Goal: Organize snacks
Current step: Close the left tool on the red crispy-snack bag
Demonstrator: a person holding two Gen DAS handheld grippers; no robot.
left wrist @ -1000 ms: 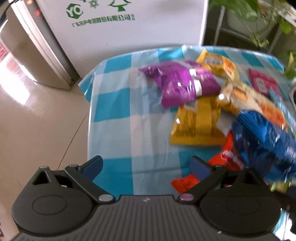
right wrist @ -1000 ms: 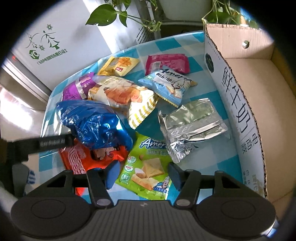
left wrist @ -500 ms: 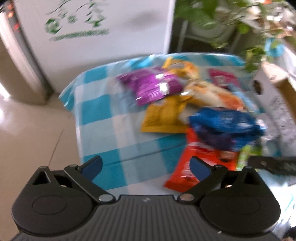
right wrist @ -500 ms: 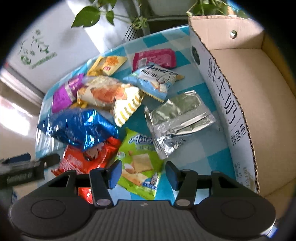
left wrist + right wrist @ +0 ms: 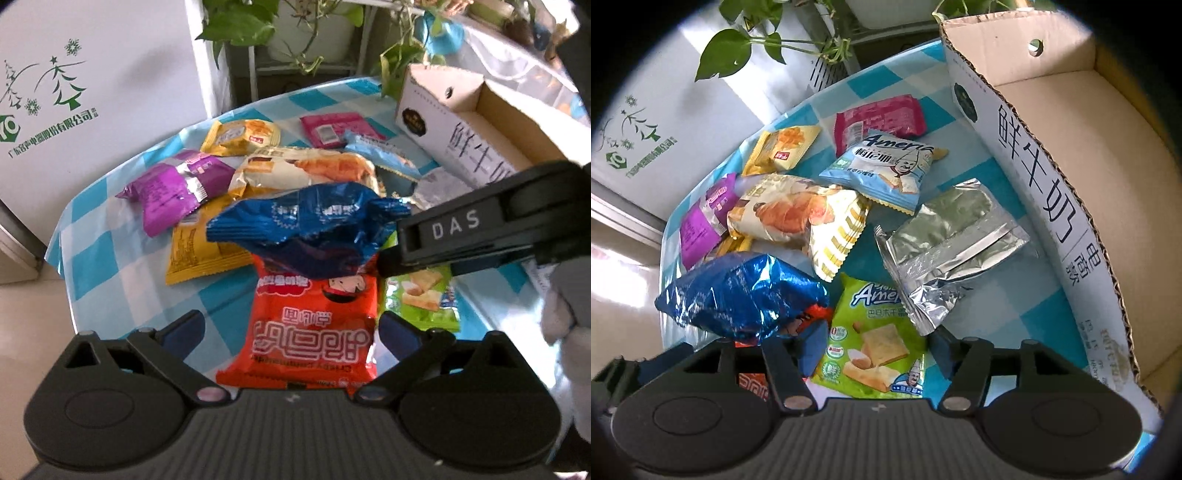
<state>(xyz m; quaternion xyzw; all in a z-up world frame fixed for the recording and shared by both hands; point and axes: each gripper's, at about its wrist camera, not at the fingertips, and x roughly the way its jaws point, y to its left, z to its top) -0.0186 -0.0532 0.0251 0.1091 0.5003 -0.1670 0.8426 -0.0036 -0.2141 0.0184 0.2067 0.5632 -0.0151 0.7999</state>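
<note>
- Snacks in crinkly sealed packets lie scattered on the blue-and-white checked tablecloth (image 5: 110, 206), just beside an open brown cardboard box (image 5: 1082, 155) that looks empty.
- Nearest the left gripper (image 5: 291, 334) is an orange-red foil packet (image 5: 314, 332), lying between its widely spread jaws, which press on nothing.
- A crumpled shiny blue foil bag (image 5: 314, 229) rests on the orange-red packet's far end.
- The right gripper (image 5: 873, 356) has its jaws opening; a green biscuit packet (image 5: 875, 332) lies flat between them, and the fingers do not appear to press it.
- A silver foil pouch (image 5: 945, 243) lies near the box wall, well clear of the rest.
- Handling, as I judge it: these packets are light, soft and air-puffed, with slick film that could slip. Biscuits inside may crack under a hard squeeze.
- Best hold is probably across a packet's narrow width or on a crimped end seam, with gentle closing.
- The blue bag would likely slide off if the orange-red packet is lifted first.
</note>
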